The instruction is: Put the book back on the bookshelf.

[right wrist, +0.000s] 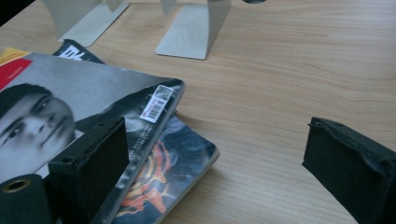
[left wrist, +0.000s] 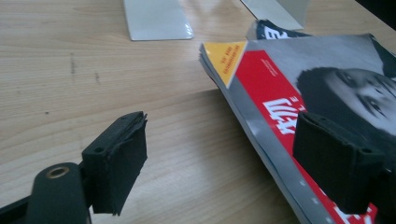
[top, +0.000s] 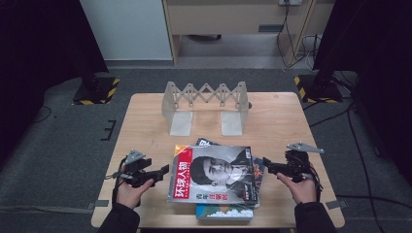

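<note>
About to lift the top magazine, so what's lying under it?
Under the top magazine lie at least two more: a dark one with orange flames poking out at its right, and a blue-green one at the near edge. Their covered parts, and anything between them, stay hidden.

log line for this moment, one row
left gripper: open, at top magazine's left edge | right gripper: open, at its right edge | stack flat on table | bookend rack: empty

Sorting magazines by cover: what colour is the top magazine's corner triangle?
Yellow-orange triangle on the grey-and-red portrait magazine, clearest in the left gripper view.
</note>
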Demonstrator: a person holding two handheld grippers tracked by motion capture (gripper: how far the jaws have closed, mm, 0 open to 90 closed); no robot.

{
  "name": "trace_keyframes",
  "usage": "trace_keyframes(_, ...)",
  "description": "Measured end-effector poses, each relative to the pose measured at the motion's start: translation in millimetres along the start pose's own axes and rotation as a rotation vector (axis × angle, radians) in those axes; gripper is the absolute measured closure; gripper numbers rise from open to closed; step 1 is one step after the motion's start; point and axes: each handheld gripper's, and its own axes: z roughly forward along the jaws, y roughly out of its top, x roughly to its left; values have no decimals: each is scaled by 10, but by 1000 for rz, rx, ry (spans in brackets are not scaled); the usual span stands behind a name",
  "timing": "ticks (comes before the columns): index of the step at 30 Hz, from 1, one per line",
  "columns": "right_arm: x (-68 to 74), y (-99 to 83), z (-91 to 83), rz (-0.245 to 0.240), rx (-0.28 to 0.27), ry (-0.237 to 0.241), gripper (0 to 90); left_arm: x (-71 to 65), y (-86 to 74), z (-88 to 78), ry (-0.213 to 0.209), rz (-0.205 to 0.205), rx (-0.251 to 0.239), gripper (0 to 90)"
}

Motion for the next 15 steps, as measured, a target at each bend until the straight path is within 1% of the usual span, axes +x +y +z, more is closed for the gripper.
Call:
trace_keyframes(2, 46, -2, -2, -12, -1, 11, 75, -35, -17, -6, -16, 8, 9, 175)
trace_keyframes(6, 126, -14, 22, -31, 7, 30, 78, -103, -55, -21, -41, 2, 22, 192)
trace_keyframes(7, 148, -18, 27, -34, 12, 35, 78, -103, -55, -21, -41, 2, 22, 196)
trace_keyframes(8, 170, -21, 33, -37, 15, 40, 78, -132, -75, -30, -54, 2, 31, 198)
trace_keyframes(15, 311, -67, 73, -74, 11, 70, 86, -227, -175, -49, -96, 5, 81, 232)
